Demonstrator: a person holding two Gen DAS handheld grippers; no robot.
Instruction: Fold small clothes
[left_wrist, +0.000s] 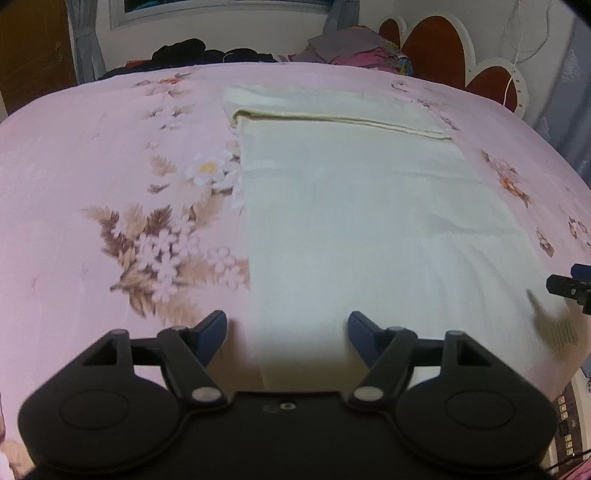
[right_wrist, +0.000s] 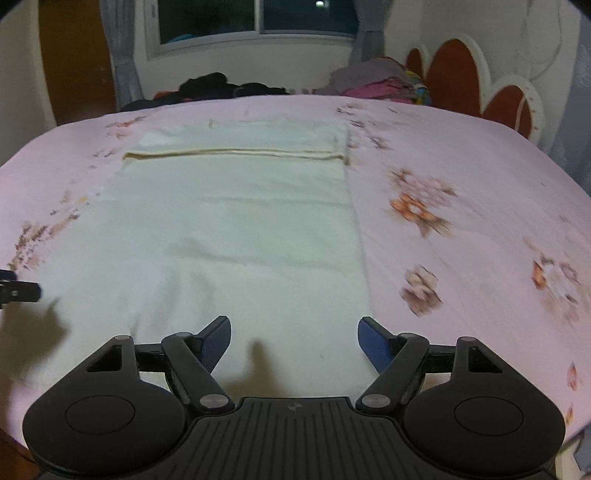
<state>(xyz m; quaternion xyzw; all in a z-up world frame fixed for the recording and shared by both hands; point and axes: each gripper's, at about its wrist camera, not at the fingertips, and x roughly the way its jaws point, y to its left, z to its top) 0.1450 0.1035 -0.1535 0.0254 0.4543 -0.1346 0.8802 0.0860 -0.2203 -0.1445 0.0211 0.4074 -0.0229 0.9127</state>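
While spread flat, cloth (left_wrist: 369, 221) beyond tongs (left_wrist: 288, 328).

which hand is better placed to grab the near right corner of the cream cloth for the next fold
Right. The right tool is open directly over the near right edge of the cream rectangular cloth on the pink floral bedsheet. The left tool is open at the cloth's left edge.

One cream cloth (left_wrist: 354, 206) on one bed (left_wrist: 92, 155); two grippers, left (left_wrist: 287, 326), right (right_wrist: 294, 334); two clothes piles: dark (right_wrist: 221, 86), coloured (right_wrist: 376, 81).
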